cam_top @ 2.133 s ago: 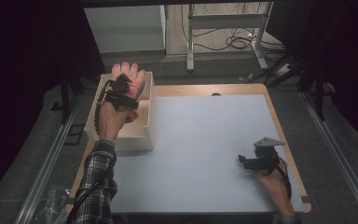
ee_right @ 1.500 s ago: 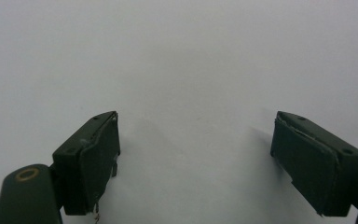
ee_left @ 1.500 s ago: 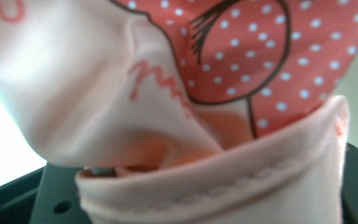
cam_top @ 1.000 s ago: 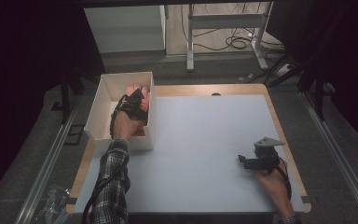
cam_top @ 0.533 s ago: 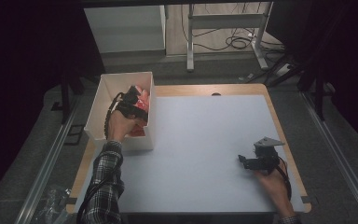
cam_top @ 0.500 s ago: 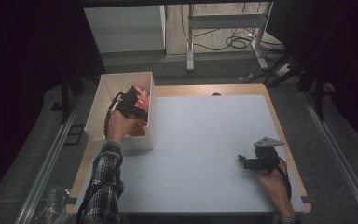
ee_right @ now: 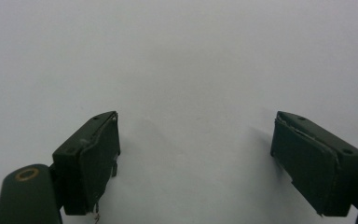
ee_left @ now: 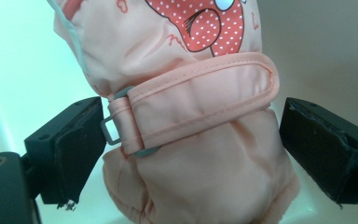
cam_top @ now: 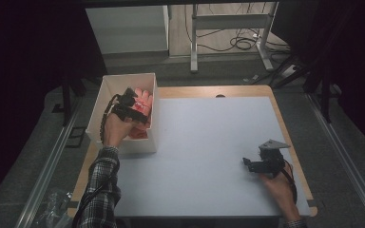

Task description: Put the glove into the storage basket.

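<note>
Left gripper view: jaws straddle pink mitten [ee_left: 191,116], seemingly touching

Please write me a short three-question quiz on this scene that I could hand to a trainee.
1. True or false: the left claw has already clamped shut on the pink mitten.
2. Where does the mitten lie? A) on the bare white table top B) inside the white box C) on the floor
3. Fill in the gap: the right claw sits open above the white ____, with nothing between its jaws.

Key
1. False: the jaws stand open on either side of the mitten's wrist strap, and a gap shows at each side.
2. B
3. table
</note>
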